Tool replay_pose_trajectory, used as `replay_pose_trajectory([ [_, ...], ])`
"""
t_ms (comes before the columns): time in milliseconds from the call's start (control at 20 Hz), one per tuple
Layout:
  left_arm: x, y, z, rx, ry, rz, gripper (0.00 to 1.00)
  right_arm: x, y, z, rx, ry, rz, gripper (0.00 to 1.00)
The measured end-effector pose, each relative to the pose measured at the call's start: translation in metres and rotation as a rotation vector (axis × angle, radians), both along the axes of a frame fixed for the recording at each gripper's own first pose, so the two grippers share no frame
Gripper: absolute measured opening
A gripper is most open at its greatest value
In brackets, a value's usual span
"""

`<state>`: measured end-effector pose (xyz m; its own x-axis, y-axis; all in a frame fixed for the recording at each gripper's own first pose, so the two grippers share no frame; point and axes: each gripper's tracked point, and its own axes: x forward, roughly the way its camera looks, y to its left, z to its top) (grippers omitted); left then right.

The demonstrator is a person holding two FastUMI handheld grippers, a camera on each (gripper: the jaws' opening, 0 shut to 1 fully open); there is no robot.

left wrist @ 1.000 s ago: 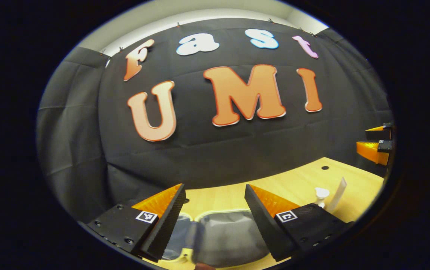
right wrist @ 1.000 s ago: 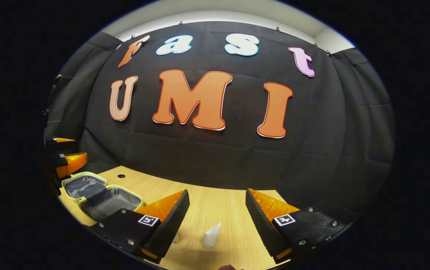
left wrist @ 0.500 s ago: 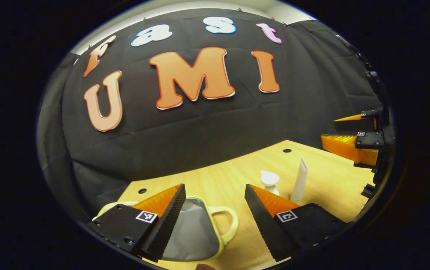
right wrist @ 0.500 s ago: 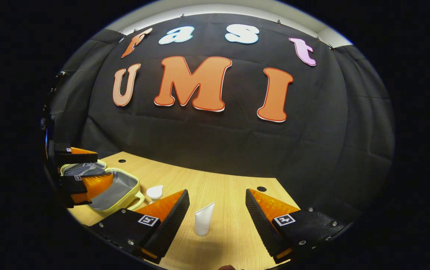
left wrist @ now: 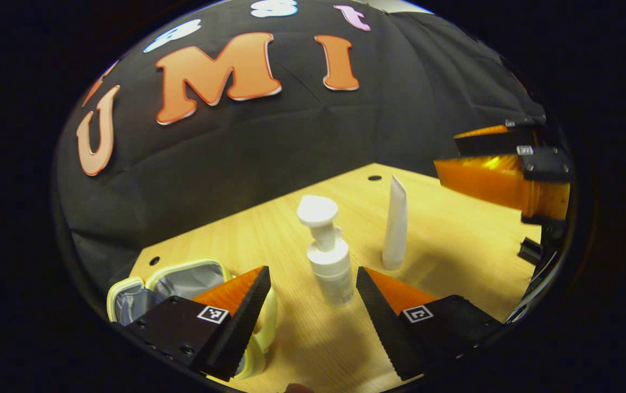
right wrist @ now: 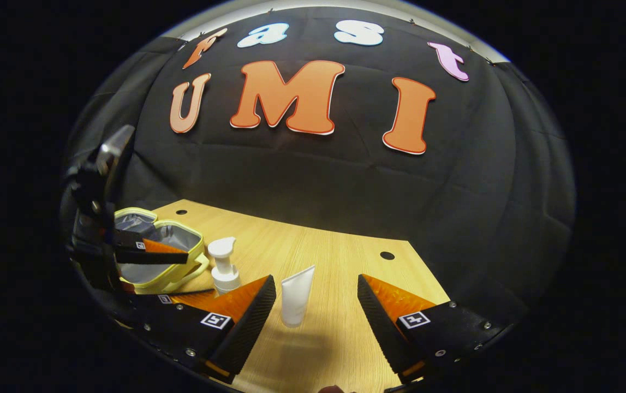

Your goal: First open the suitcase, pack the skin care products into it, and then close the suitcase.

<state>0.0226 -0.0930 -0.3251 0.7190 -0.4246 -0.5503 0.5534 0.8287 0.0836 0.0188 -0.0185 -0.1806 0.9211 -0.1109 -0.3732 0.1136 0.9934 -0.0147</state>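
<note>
A white pump bottle point(left wrist: 326, 256) stands upright on the wooden table point(left wrist: 454, 245), just ahead of my left gripper point(left wrist: 313, 305), whose open fingers have nothing between them. A white tube point(left wrist: 395, 224) stands on its cap a little behind and to the right of the bottle. The small suitcase point(left wrist: 182, 278), yellow-trimmed with grey lining, lies open at the lower left. In the right gripper view the tube point(right wrist: 295, 297) stands straight ahead of my open right gripper point(right wrist: 315, 311), with the pump bottle point(right wrist: 224, 266) and the open suitcase point(right wrist: 160, 254) to its left.
The black cloth wall closes the table's far side. Small round holes point(right wrist: 386, 255) sit near the table's back edge. Bare wood point(right wrist: 334, 333) lies between the tube and my right gripper. The table's right edge runs close to the tube.
My left gripper has swung right, from over the open suitcase to face the pump bottle. My right gripper has tilted down a little, and the tube is nearer to it. Both stay open.
</note>
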Motion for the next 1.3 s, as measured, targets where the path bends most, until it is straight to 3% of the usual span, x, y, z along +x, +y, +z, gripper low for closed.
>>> replay_pose_trajectory([
  [600,0.022,-0.041,-0.054,0.02,0.076,-0.057,0.98,-0.009,-0.019,-0.024,-0.015,0.061,-0.015,0.96],
  [700,0.027,-0.04,-0.053,0.023,0.071,-0.049,0.86,-0.011,-0.021,-0.027,-0.013,0.068,-0.018,0.96],
  [750,0.026,-0.038,-0.051,0.02,0.083,-0.043,0.75,-0.011,-0.02,-0.029,-0.012,0.072,-0.019,0.96],
  [950,0.023,-0.034,-0.04,0.008,0.107,-0.025,0.62,-0.009,-0.018,-0.033,-0.008,0.077,-0.005,0.96],
  [1300,0.021,-0.014,0.01,-0.04,0.077,0.024,0.61,0.004,0.004,-0.058,0.012,0.107,0.067,0.96],
])
